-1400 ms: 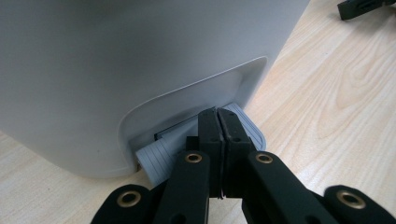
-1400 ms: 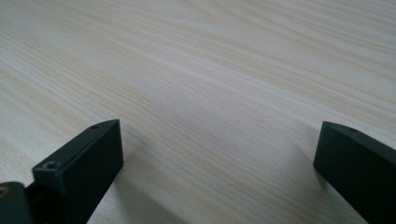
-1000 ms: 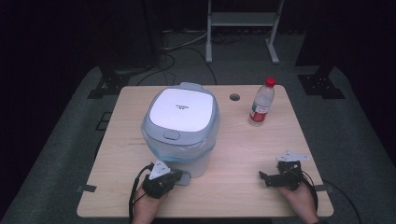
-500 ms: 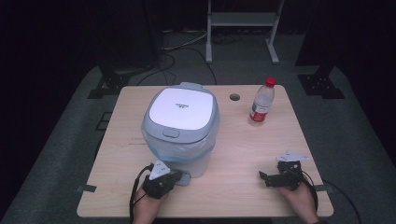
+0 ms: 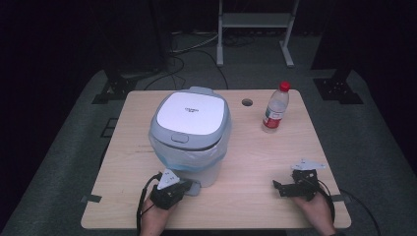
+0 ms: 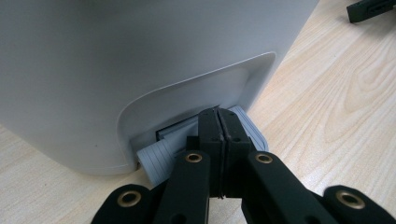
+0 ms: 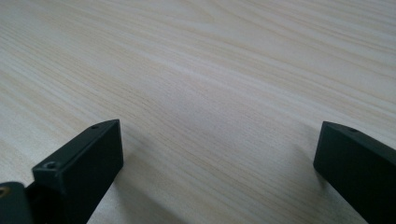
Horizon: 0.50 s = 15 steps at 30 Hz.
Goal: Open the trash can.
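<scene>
left gripper view: gripper [image 6: 218,122] seemingly on bin pedal [image 6: 161,156]

A grey-white pedal bin [image 5: 191,135] stands upright at frame centre, lid shut. Its ribbed grey foot pedal [image 6: 163,154] juts out low at the front.

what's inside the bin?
A clear liner bag bunches out under the closed lid of the bin. The contents are hidden by the lid.
</scene>
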### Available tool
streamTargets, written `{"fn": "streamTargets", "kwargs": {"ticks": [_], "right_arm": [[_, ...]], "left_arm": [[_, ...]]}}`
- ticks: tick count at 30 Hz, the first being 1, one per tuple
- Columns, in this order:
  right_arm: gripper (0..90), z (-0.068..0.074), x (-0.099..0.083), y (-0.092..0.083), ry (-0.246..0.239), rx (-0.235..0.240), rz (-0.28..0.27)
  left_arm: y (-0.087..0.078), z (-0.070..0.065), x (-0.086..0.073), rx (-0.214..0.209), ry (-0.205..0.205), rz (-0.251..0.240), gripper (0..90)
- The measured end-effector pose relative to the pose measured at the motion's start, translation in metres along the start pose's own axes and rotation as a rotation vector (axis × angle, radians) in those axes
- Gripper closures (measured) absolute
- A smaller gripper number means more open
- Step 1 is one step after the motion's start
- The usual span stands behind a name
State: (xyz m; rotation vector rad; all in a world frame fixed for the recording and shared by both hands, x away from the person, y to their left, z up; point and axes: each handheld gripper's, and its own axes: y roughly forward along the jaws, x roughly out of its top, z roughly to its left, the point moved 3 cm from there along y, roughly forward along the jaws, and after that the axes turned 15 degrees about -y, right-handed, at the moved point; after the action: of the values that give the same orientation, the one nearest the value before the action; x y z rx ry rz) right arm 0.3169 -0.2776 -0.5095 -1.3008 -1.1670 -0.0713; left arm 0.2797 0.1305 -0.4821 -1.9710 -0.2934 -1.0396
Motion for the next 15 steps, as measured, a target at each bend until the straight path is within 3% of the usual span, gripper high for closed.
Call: {"fn": "streamTargets", "kwargs": {"ticks": [15], "right_arm": [[0.3,0.0,0.0,0.0,0.0,0.0,0.0]], "left_arm": [[0.0015,-0.0006,-0.001,0.009,0.008,0.003,89.9]]}}
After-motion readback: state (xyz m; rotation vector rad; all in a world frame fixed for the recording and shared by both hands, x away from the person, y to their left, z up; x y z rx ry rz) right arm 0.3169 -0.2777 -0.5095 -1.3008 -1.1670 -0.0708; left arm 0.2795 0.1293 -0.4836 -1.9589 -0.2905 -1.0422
